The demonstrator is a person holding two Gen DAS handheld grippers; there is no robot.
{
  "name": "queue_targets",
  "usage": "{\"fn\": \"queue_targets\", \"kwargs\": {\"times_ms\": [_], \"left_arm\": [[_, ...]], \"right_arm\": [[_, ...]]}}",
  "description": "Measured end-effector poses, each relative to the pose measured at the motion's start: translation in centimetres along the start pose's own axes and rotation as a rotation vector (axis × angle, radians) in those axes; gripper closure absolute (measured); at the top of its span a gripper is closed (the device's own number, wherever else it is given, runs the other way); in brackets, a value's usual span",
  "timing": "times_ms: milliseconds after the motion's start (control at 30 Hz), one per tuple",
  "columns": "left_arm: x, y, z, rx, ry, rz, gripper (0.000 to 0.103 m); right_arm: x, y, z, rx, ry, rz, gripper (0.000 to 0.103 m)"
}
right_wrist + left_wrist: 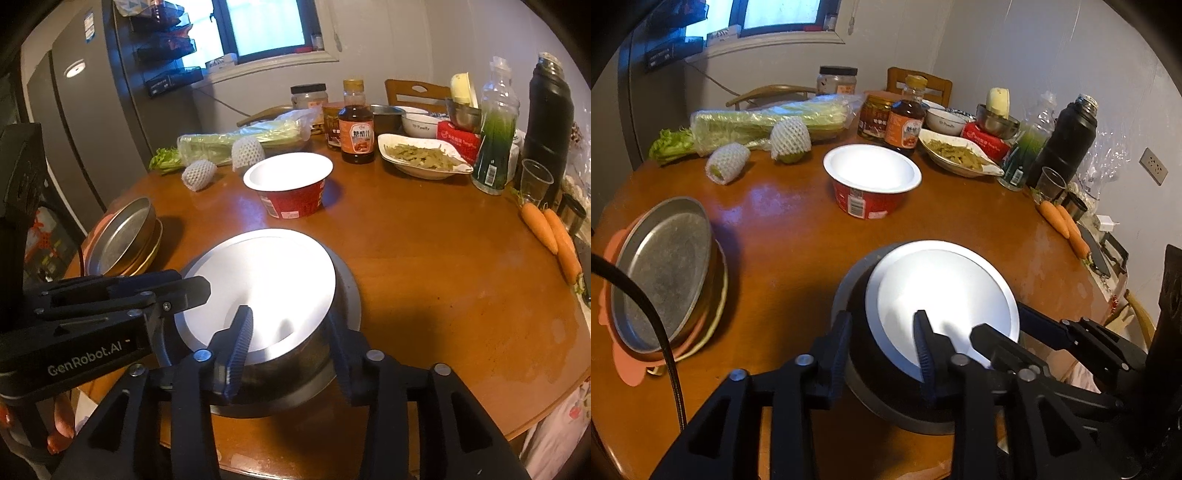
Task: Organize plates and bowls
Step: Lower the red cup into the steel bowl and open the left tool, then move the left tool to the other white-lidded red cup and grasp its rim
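Both grippers straddle the steel bowl (258,295) at the table's (443,277) near edge: left gripper (882,350) with jaws apart, one finger outside the wall and one inside; right gripper (291,347) likewise apart across the opposite rim. Bowl sits in a dark plate (349,291). Stacked metal plates (665,273) rest tilted at the left edge; red paper bowl (871,181) stands mid-table.

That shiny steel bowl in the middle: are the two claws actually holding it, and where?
Both straddle the rim of the round steel bowl: left gripper on the near-left edge, right gripper on the near-right. Whether either is clamped tight cannot be told.
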State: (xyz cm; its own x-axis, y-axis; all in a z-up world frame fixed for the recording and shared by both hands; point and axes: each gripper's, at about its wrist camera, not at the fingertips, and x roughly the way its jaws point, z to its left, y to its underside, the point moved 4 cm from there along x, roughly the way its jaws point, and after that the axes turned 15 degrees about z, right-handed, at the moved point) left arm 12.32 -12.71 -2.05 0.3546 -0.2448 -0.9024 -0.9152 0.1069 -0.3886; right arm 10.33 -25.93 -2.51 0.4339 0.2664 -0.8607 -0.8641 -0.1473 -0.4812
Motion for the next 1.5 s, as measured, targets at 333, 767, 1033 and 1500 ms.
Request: {"fn": "queue_targets", "kwargs": {"times_ms": [333, 767, 1033, 1500], "left_arm": [[-0.9, -1.0, 0.9, -0.023, -0.007, -0.035, 0.061], [-1.2, -3.9, 1.2, -0.027, -0.049, -0.064, 0.059], [-0.3, -7.3, 1.5, -0.045, -0.058, -0.058, 0.058], [2.4, -12.3, 2.2, -0.076, -0.08, -0.031, 0.057]], "right_arm": [[-0.5, -0.7, -0.9, 0.027, -0.005, -0.027, 0.057], [-1.1, -4.0, -2.2, 0.053, -0.015, -0.057, 0.053], [-0.6, -7.4, -3.4, 0.05, -0.007, -0.058, 0.052], [2.9, -12.9, -5.1, 0.022, -0.012, -0.006, 0.052]]}}
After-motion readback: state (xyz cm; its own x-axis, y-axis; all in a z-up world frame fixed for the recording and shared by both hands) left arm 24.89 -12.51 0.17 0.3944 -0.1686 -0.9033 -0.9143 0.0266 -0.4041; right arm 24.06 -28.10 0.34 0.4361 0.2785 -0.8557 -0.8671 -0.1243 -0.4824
